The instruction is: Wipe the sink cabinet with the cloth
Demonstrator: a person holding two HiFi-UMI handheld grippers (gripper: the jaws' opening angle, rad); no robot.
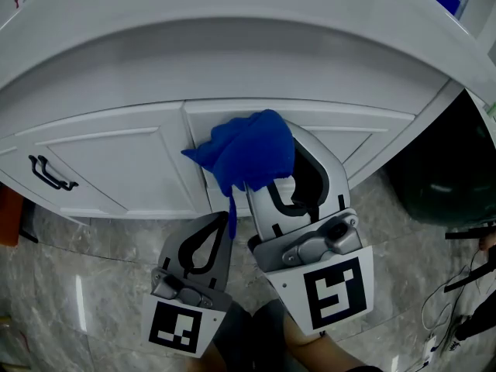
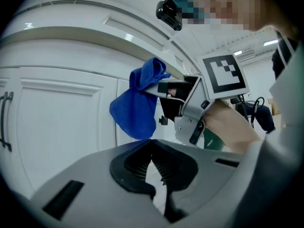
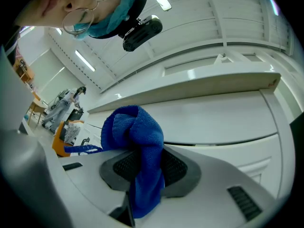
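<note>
Since your right claw (image 3: 145, 170) pinches the bunched blue terry cloth (image 3: 135, 127), press it flat on the white panelled sink cabinet (image 1: 116, 161) ahead.

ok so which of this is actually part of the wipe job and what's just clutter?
In the job: blue cloth, sink cabinet, right hand-held gripper shut on the cloth.
Just lying about: left hand-held gripper (shut, empty), loose cables, dark bin-like thing at right, red object at left edge.
</note>
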